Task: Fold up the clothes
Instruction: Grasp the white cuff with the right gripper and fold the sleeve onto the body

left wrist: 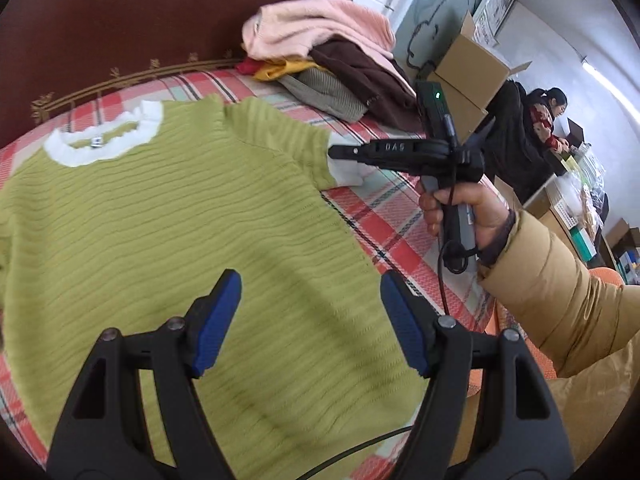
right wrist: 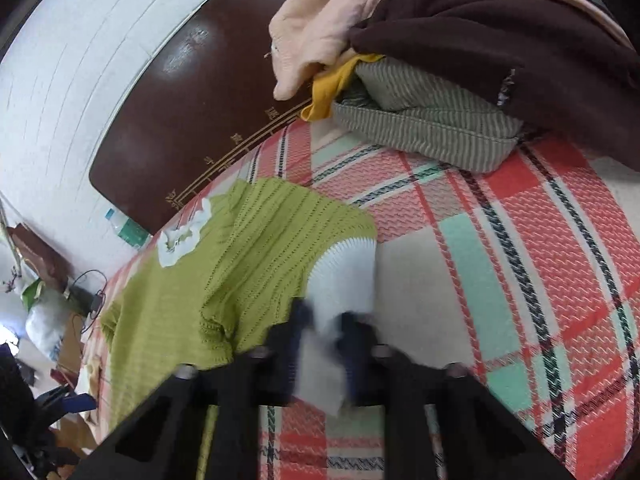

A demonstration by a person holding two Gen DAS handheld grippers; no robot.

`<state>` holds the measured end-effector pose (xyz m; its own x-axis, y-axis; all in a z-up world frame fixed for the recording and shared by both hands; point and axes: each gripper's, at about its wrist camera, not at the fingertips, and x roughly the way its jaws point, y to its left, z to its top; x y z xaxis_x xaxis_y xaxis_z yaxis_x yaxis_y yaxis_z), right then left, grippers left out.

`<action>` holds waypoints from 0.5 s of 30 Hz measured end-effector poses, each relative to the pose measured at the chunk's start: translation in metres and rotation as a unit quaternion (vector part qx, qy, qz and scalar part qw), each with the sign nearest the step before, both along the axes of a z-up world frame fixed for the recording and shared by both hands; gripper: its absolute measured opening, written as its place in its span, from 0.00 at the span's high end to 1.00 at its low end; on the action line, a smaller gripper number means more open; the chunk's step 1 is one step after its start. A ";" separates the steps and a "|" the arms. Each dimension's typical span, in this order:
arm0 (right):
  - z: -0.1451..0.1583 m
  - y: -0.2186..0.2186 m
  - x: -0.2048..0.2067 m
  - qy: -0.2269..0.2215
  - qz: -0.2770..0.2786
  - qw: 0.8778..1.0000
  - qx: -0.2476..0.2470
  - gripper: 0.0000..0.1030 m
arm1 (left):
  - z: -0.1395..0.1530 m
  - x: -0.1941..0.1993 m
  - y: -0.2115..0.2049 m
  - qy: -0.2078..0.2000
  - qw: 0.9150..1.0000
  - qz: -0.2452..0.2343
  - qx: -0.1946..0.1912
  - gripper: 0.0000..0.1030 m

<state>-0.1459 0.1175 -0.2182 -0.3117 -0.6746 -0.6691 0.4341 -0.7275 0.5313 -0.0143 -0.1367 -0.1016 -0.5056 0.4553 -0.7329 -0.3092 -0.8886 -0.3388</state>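
A red, mint and cream plaid-covered bed (right wrist: 500, 248) carries the lime-green ribbed knit sweater (left wrist: 168, 240), spread flat. The left gripper (left wrist: 310, 320) hovers above it, fingers spread wide; the right gripper (right wrist: 324, 334) pinches its white sleeve cuff (right wrist: 344, 276).

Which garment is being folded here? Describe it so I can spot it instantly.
On the plaid-covered bed, in front of the dark brown headboard, lies a lime-green ribbed sweater spread flat. Unlike the heaped clothes pile beside it, it has a white ruffled collar and white cuff, pinched by the right gripper.
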 end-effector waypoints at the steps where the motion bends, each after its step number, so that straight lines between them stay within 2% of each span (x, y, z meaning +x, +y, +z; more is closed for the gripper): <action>1: 0.002 0.001 -0.002 -0.002 0.002 1.000 -0.004 0.95 | -0.004 -0.005 0.002 -0.006 1.000 -0.005 0.002 0.29; 3: 0.023 0.014 -0.005 0.014 -0.003 0.999 -0.035 0.95 | -0.011 -0.015 0.007 -0.015 1.000 -0.010 0.003 0.29; 7: 0.068 0.034 -0.013 0.045 -0.015 0.998 -0.051 0.95 | -0.021 -0.033 0.009 -0.027 0.999 -0.012 0.023 0.29; 11: 0.090 0.018 -0.014 0.064 0.007 0.998 0.017 0.95 | -0.027 -0.051 0.013 -0.036 0.998 -0.012 0.047 0.29; 15: 0.098 -0.028 -0.001 0.095 0.049 0.991 0.083 0.95 | -0.034 -0.059 0.014 -0.049 0.996 -0.013 0.074 0.29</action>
